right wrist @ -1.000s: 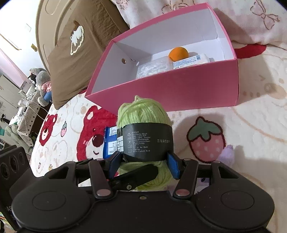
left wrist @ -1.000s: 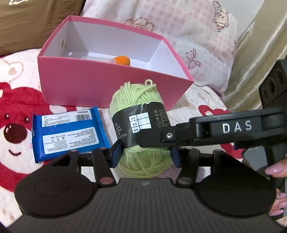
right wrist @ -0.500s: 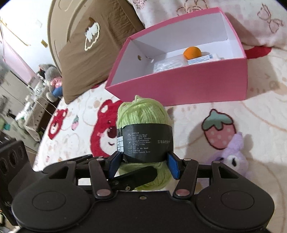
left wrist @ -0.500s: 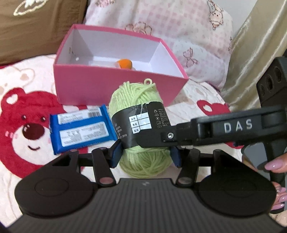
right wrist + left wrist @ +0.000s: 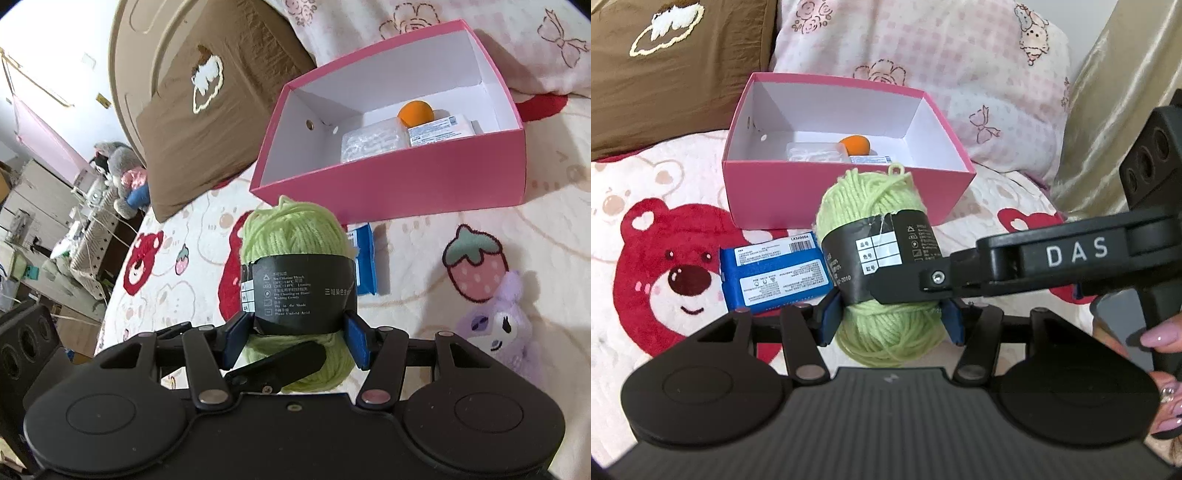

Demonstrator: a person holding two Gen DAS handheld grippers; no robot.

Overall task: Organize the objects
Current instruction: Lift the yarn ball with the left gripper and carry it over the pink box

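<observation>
Here both tools grip one thing: a ball of light green yarn (image 5: 882, 258) with a black paper band sits at the centre of each view, lifted clear of the bedspread (image 5: 646, 184). In the left wrist view the left gripper (image 5: 890, 317) has its blue pads pressed against the sides of the ball, jaws partly closed around it, while the right gripper (image 5: 916, 284) reaches in from the right edge of the frame and clamps the band from the other side; a hand (image 5: 1167, 354) with pink nails holds its handle at the lower right. In the right wrist view the right gripper (image 5: 295, 336) likewise has its pads tight on the band, and a black finger of the left tool lies across the bottom of the ball. Behind the yarn, in the upper middle of the left view, stands an open pink box (image 5: 798, 199) holding an orange ball (image 5: 855, 144), a clear packet (image 5: 812, 153) and a small labelled pack (image 5: 439, 131). A blue packet (image 5: 774, 271) lies flat on the bedspread at centre left, just in front of the box. A purple plush toy (image 5: 502, 328) lies at the lower right of the right view.
</observation>
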